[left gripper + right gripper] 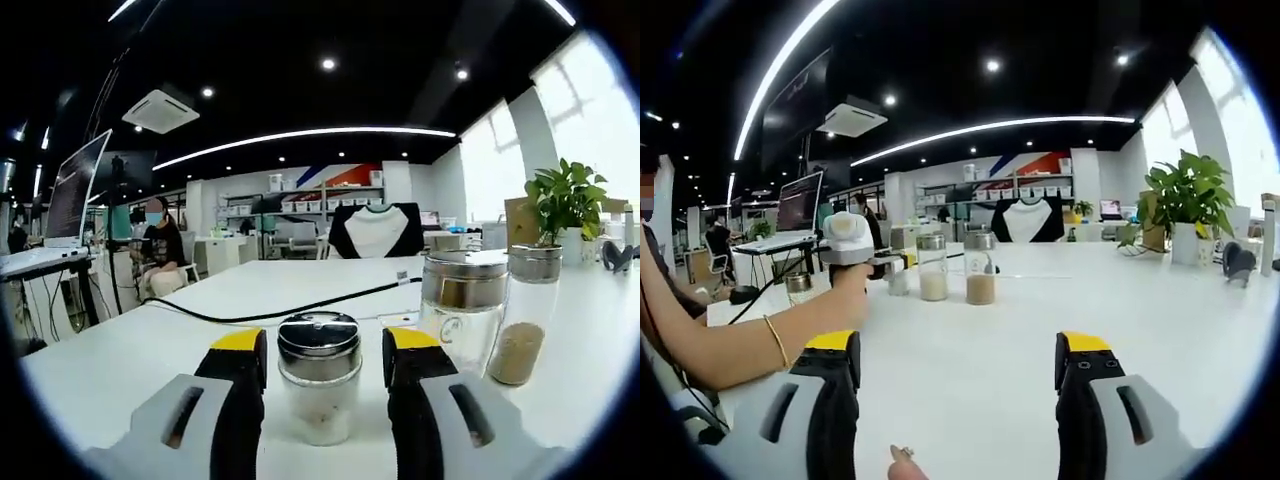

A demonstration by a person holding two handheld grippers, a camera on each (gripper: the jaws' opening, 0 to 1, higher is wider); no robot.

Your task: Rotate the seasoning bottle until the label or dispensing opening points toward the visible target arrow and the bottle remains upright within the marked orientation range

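Between L gripper (pixel 322 370) jaws, wide: bottle (pixel 319 388), upright, untouched. R gripper (pixel 958 365) wide, empty, above table (pixel 990 370).

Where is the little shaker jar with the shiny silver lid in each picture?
Left gripper view: the short shaker jar stands low in the middle, between the jaws of the left gripper, which do not touch it.
Right gripper view: too small to tell apart from the jars in front of the left gripper, far across the table at middle left.
Shared landmark: the potted plant on the white table, at the right.
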